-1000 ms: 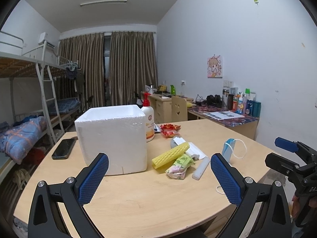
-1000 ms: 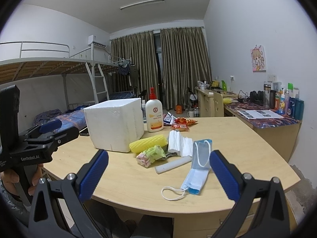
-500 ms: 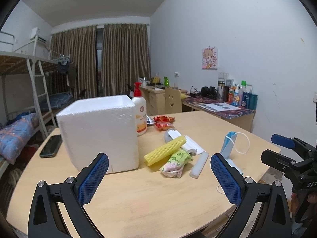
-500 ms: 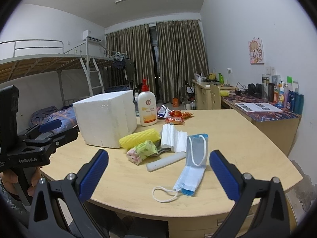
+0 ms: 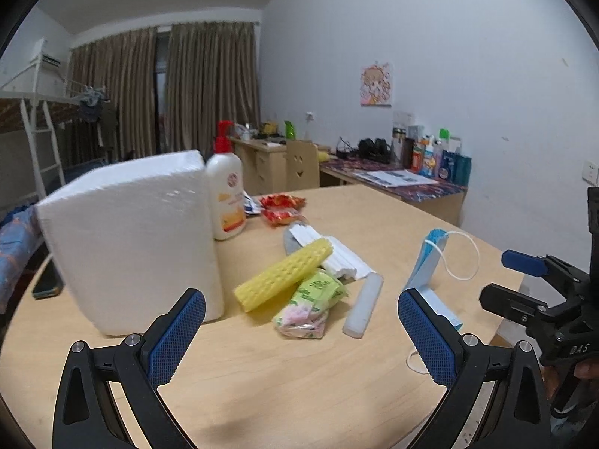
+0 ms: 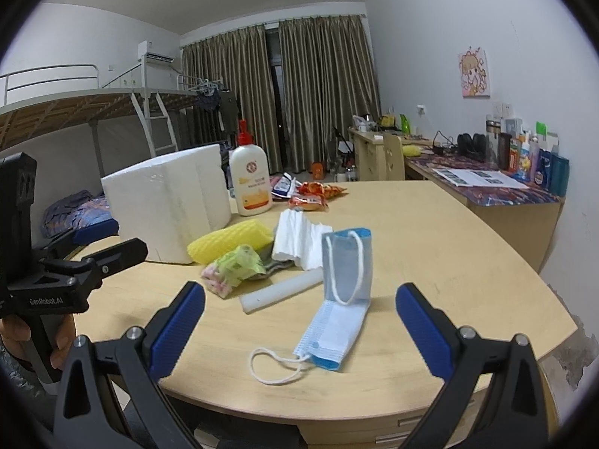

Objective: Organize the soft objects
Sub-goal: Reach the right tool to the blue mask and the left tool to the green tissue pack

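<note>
A pile of soft things lies mid-table: a yellow sponge (image 5: 284,278) (image 6: 230,241), a green tissue pack (image 5: 312,305) (image 6: 234,269), a white foam stick (image 5: 363,308) (image 6: 280,292), folded white tissues (image 5: 337,258) (image 6: 299,241) and a blue face mask (image 5: 430,262) (image 6: 342,299). A white foam box (image 5: 131,235) (image 6: 168,209) stands to their left. My left gripper (image 5: 301,336) hovers open in front of the pile. My right gripper (image 6: 299,331) is open over the mask, holding nothing.
A lotion pump bottle (image 5: 225,194) (image 6: 251,183) and red snack packets (image 5: 280,207) (image 6: 314,194) sit behind the pile. A phone (image 5: 46,286) lies left of the box. The round wooden table's edge (image 6: 374,408) is close below. A cluttered desk (image 6: 486,183) lines the right wall.
Both grippers have moved forward toward the table; the pile and the mask look larger and nearer. Neither gripper has changed its opening, and nothing on the table has moved.
</note>
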Available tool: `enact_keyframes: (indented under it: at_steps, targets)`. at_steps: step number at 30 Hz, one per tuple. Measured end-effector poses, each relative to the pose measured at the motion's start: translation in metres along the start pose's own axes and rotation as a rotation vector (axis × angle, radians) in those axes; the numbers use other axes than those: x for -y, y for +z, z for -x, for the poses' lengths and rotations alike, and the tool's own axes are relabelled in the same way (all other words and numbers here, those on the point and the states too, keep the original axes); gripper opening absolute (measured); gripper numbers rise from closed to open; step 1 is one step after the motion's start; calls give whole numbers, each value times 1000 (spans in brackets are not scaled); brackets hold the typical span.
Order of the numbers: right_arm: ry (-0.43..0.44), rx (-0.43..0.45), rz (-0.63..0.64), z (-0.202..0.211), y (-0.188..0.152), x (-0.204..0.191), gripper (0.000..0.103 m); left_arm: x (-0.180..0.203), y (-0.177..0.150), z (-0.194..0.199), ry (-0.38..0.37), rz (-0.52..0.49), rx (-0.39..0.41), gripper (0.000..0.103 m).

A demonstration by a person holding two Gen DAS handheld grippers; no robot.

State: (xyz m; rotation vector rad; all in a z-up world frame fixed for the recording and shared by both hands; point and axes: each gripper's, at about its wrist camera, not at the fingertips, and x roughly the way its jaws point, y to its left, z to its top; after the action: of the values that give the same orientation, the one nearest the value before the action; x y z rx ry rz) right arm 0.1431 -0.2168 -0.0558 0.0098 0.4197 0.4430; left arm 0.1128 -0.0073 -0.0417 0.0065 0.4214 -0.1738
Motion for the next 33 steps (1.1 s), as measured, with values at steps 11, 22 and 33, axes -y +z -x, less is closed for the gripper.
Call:
enact_keyframes:
  at_steps: [11, 22, 33]
  targets:
    - [-19, -67, -21, -29, -5, 18, 103, 5, -3, -47, -92, 3, -99, 101]
    - [-30, -111, -42, -47, -10, 33, 103, 6, -16, -87, -131, 8, -218, 89]
    - [-28, -160, -56, -67, -11, 41, 103, -3, -11, -114, -152, 43, -294, 74]
